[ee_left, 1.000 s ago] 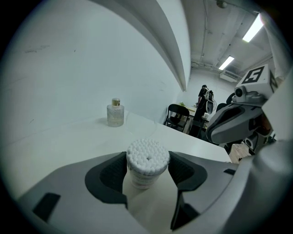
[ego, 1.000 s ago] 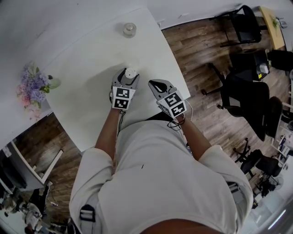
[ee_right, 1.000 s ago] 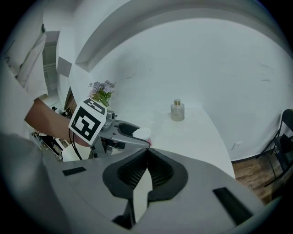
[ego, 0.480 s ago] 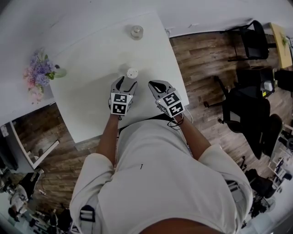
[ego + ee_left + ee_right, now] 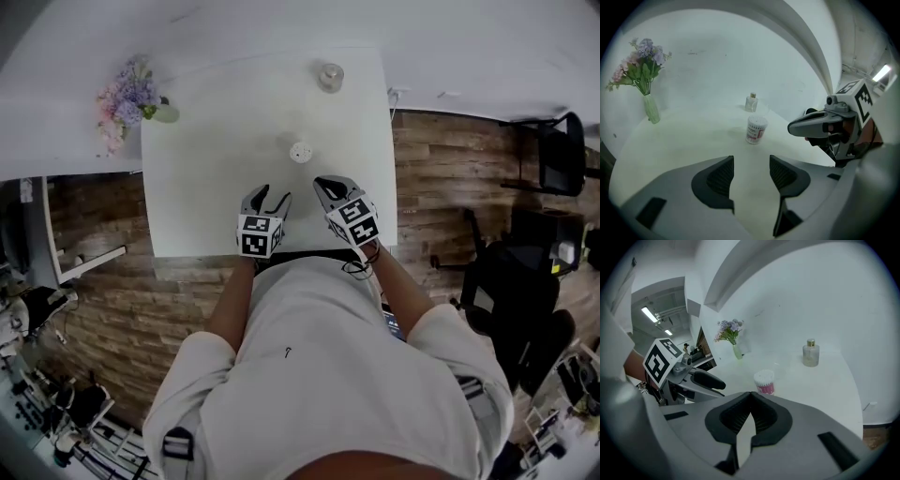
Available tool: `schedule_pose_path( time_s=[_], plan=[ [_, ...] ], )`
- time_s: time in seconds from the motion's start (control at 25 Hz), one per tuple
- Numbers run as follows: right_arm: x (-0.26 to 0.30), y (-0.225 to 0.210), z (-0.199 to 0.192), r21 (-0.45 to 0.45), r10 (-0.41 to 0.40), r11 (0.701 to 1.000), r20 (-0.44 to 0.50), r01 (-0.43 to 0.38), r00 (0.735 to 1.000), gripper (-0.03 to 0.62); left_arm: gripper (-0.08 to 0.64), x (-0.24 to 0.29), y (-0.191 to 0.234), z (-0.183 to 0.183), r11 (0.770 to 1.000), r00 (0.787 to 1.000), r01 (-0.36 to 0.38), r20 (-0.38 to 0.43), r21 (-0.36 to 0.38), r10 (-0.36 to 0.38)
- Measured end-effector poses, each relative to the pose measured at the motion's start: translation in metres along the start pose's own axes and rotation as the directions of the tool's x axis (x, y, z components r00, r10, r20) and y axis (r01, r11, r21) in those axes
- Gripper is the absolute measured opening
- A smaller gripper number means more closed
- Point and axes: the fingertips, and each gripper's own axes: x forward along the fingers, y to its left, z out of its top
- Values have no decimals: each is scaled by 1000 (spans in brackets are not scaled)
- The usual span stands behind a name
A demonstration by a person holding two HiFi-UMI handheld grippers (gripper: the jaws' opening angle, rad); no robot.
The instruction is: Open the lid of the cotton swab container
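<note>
The cotton swab container [image 5: 300,151], a small round tub with a pink label and white swab tips at its top, stands upright on the white table [image 5: 206,187]. It also shows in the left gripper view [image 5: 756,129] and the right gripper view [image 5: 764,382]. I cannot tell whether a clear lid sits on it. My left gripper [image 5: 273,201] hovers near the table's front edge, well short of the container, its jaws apart and closing on nothing [image 5: 751,164]. My right gripper [image 5: 324,185] is beside it, shut and empty [image 5: 751,397].
A small glass bottle [image 5: 330,76] stands near the table's far edge, behind the container. A vase of purple and pink flowers [image 5: 131,96] is at the far left corner. Wooden floor and black office chairs [image 5: 525,272] lie to the right.
My left gripper has drawn back from the container toward the table's front edge, and its jaws have narrowed a little. The head view has swung. The right gripper stays shut.
</note>
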Motion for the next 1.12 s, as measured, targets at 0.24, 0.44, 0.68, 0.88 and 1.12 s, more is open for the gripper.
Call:
schedule_pose_path(
  time_s=[0.24, 0.44, 0.68, 0.88, 1.12],
  plan=[
    [-5, 19, 5, -16, 0, 1000, 17, 0, 1000, -5, 106, -22, -4, 2, 999, 999, -23, 45, -39, 25],
    [-14, 51, -7, -16, -30, 999, 23, 30, 999, -5, 28, -51, -13, -18, 999, 997, -22, 77, -46, 26],
    [-28, 100, -11, -41, -111, 993, 66, 114, 992, -5, 21, -103, -7, -32, 990, 975, -6, 218, -139, 36],
    [-50, 128, -24, -21, -179, 983, 85, 182, 980, -5, 21, -133, -20, -39, 987, 953, 25, 303, -156, 23],
    [-78, 136, -39, -28, -213, 976, 77, 216, 974, -3, 21, -142, -43, -52, 987, 951, 25, 309, -157, 25]
  ],
)
